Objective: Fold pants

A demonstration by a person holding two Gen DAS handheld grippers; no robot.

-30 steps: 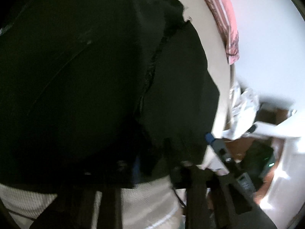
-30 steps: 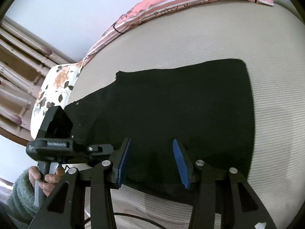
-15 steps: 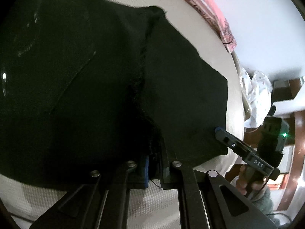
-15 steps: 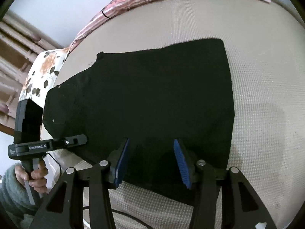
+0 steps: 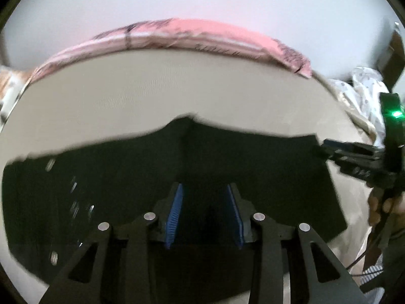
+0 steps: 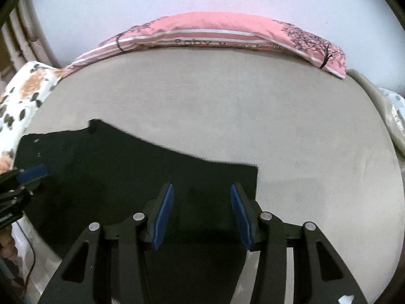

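The left gripper [image 5: 205, 211] is opening its jaws with nothing pinched between them, and the right gripper [image 6: 201, 214] holds its jaws apart and empty. Both hover over the black pants [image 6: 121, 177], which lie folded flat on the beige mattress [image 6: 291, 131] near its front edge. A pink pillow [image 6: 227, 35] lies along the far side.

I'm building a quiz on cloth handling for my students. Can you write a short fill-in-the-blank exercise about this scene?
1. The pants lying flat on the bed are ____ in colour.
2. The long pillow along the bed's far edge is mostly ____.
3. The pads of the right gripper are ____ in colour.
4. Between the pads of the left gripper, whose jaws are opening, the pants are ____ gripped.

Missing words: black; pink; blue; not
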